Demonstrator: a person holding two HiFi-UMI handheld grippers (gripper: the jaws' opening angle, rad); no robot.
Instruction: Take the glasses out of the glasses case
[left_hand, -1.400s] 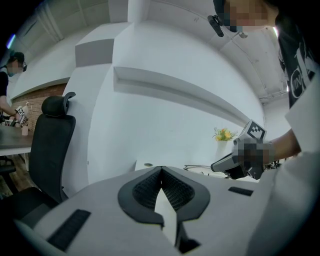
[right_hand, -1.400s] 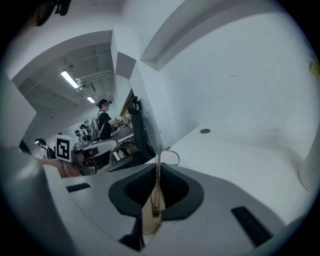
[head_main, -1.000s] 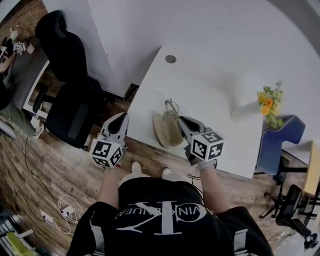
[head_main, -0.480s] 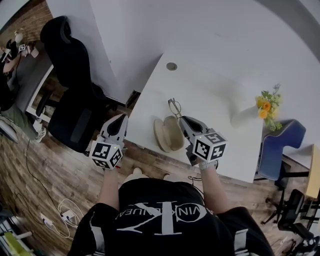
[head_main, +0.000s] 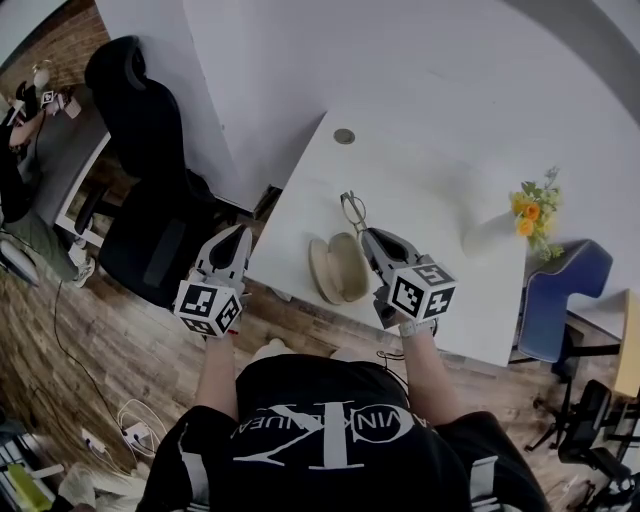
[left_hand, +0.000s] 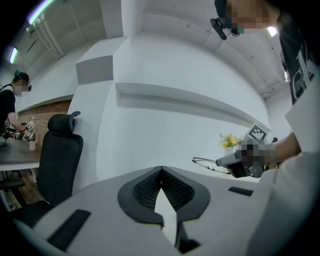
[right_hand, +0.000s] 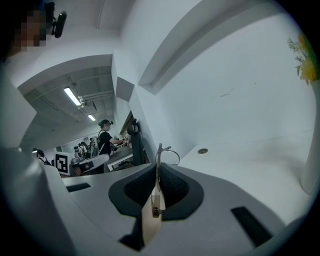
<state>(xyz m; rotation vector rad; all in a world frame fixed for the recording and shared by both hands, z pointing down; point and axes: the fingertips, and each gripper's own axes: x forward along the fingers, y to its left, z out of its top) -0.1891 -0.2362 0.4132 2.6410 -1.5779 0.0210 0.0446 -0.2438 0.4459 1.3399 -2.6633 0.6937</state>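
Thin metal-framed glasses (head_main: 352, 208) hang above the white table (head_main: 430, 190), with my right gripper (head_main: 367, 236) shut on one temple. In the right gripper view the temple runs up between the closed jaws of my right gripper (right_hand: 158, 169) and the glasses (right_hand: 168, 150) stick out past them. The open beige glasses case (head_main: 335, 270) lies on the table just left of that gripper. My left gripper (head_main: 239, 233) is held off the table's left edge, over the floor, and its jaws are shut on nothing. From my left gripper (left_hand: 161, 170) the glasses (left_hand: 210, 164) show at the right.
A white vase with yellow flowers (head_main: 530, 205) stands at the table's right. A round grommet (head_main: 344, 136) sits near the far edge. A black office chair (head_main: 150, 180) is left of the table, a blue chair (head_main: 555, 290) to the right. Cables lie on the wood floor.
Both grippers have risen a little. The glasses stay in the right gripper and stand slightly farther above the case.
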